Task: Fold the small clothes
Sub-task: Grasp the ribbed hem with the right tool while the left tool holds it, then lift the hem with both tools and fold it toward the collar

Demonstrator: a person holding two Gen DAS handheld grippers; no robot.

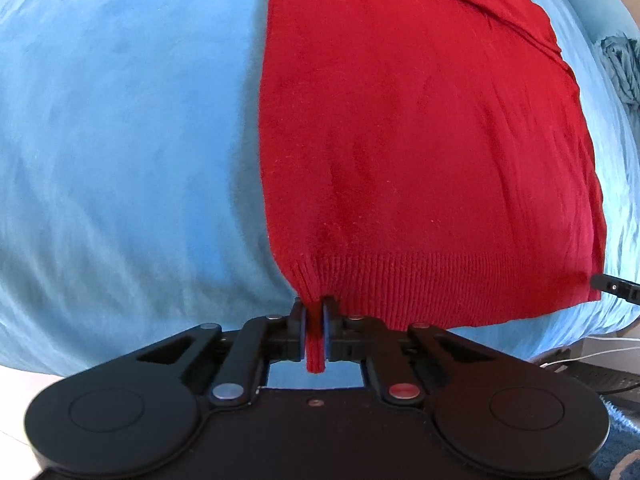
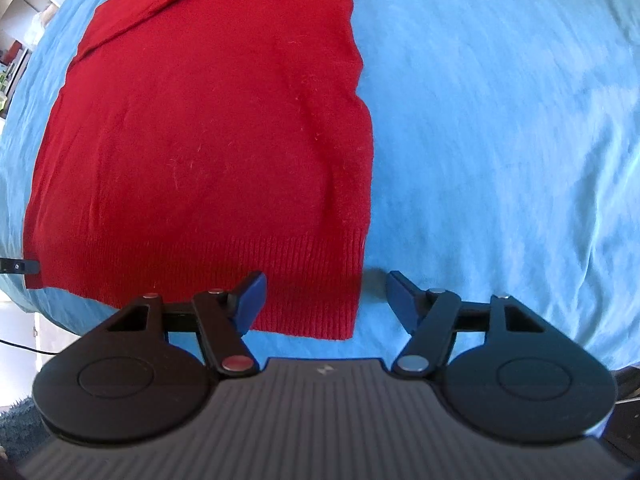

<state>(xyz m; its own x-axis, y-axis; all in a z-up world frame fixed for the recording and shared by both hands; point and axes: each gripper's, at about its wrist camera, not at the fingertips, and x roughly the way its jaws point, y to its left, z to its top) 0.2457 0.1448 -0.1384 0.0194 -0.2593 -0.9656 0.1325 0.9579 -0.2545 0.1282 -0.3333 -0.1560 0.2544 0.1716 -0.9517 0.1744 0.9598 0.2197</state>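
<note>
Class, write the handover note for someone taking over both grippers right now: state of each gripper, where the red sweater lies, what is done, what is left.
Left gripper: shut on the left corner of the red sweater, pinching the ribbed hem.
Right gripper: open, straddling the hem's right corner; the pads do not press the cloth yet.
Sweater: lies flat on the blue bed cover, hem nearest the grippers, with cloth already doubled over at its far end.
Done: left corner gripped.
Left: probably close the right gripper on its corner, then lift both corners and fold the hem away toward the far end.
</note>
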